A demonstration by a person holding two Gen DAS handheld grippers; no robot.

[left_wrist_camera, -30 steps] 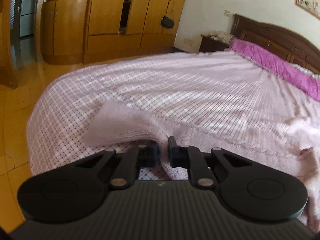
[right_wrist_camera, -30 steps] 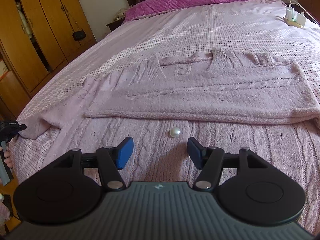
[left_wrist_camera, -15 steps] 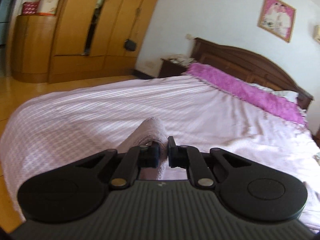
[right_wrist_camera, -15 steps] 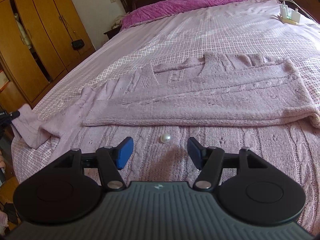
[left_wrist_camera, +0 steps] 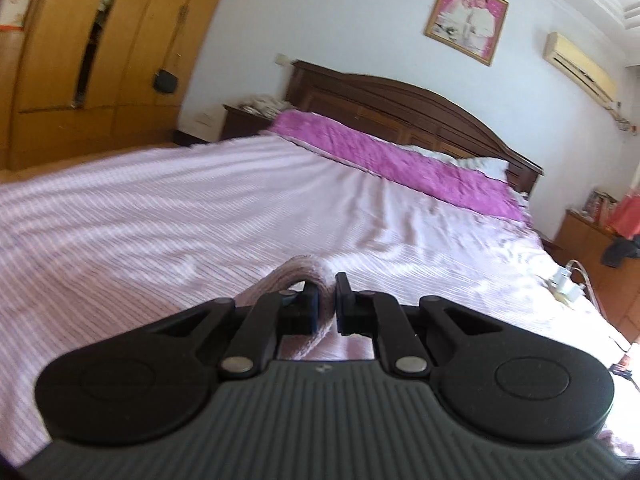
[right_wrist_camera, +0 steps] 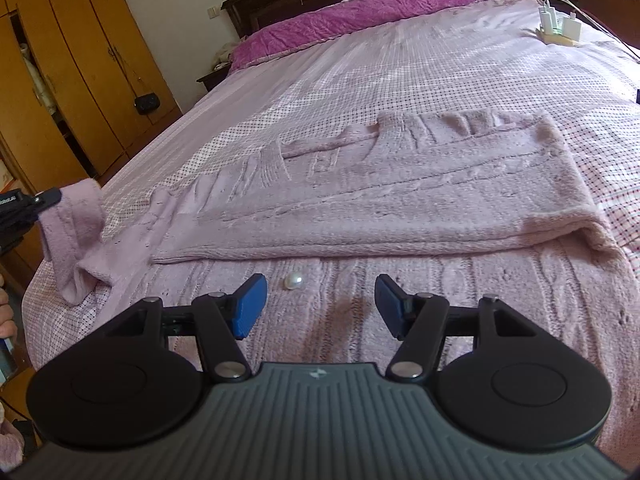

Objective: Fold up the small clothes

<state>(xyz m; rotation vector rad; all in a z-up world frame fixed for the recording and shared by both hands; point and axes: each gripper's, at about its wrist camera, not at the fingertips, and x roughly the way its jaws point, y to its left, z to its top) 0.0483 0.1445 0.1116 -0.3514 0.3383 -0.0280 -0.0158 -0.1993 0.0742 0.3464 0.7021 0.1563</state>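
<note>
Pink fuzzy knit sweater (right_wrist_camera: 400, 200) lies flat on checked bedspread (right_wrist_camera: 440, 72), long axis crosswise to you. Left gripper (left_wrist_camera: 327, 304) pinches sleeve cuff (right_wrist_camera: 72, 216), raised at left; fold it rightward over body. Right gripper (right_wrist_camera: 320, 304) spread, empty, over hem.

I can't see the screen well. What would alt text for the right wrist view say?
A pale pink knitted cardigan lies partly folded on a bed, with the open right claw hovering above a pearl button. At the far left, the left claw holds the sleeve lifted off the bed.
</note>
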